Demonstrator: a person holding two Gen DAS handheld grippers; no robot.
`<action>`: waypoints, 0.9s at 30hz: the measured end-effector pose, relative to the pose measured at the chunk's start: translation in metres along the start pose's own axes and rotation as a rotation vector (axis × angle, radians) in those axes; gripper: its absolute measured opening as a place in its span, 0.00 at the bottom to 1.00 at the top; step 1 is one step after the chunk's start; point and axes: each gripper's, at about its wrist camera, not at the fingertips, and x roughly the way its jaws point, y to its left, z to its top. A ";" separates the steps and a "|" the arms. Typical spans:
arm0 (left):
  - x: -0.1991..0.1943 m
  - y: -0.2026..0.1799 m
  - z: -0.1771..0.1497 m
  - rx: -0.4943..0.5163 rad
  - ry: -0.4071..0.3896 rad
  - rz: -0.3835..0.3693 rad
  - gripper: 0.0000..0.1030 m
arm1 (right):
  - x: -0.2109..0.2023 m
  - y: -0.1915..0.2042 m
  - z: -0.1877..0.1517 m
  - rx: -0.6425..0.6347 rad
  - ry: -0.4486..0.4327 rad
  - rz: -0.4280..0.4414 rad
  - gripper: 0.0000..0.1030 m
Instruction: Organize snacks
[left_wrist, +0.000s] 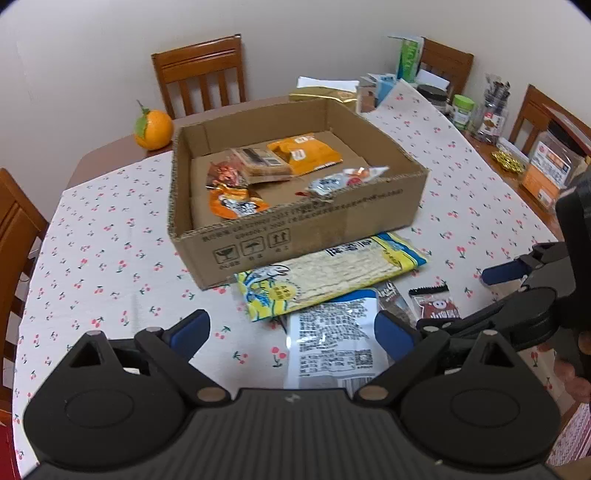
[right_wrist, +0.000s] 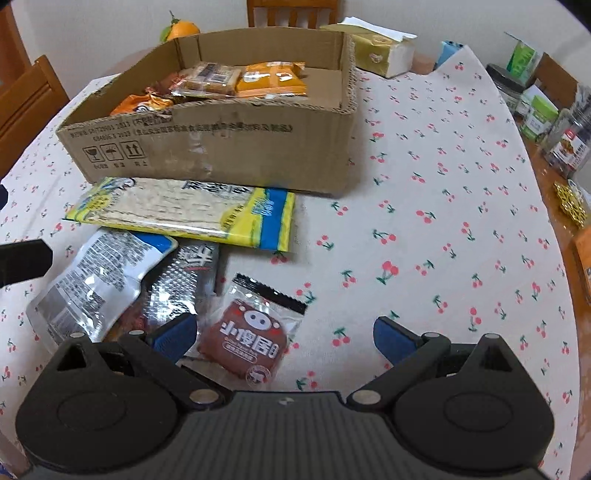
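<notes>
Cherry tablecloth (left_wrist: 110, 236) | left gripper (left_wrist: 291, 332) released | right gripper (right_wrist: 284, 338) released | pig packet (right_wrist: 247, 343) legible right-view only

Right gripper (right_wrist: 286, 338) hangs wide open over the cherry-print tablecloth (right_wrist: 424, 229), the brown pig-face packet (right_wrist: 247, 339) lying between its blue pads. Beyond, a yellow cracker pack (right_wrist: 177, 210) lies against the cardboard box (right_wrist: 229, 147) of snacks.

A home dining room is showing here: wooden chairs (left_wrist: 201, 74) are standing around a table (left_wrist: 110, 236) wearing a cherry-print cloth, with jars (left_wrist: 463, 110) crowding its edge.
</notes>
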 end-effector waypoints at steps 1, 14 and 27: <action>0.001 -0.001 0.000 0.004 0.002 -0.004 0.93 | 0.000 -0.002 -0.001 0.004 0.003 -0.007 1.00; 0.030 -0.020 -0.010 0.034 0.085 -0.041 0.93 | -0.001 -0.026 -0.018 0.003 0.020 -0.040 1.00; 0.054 -0.022 -0.015 -0.009 0.131 -0.075 0.85 | -0.003 -0.027 -0.023 -0.029 -0.025 -0.023 1.00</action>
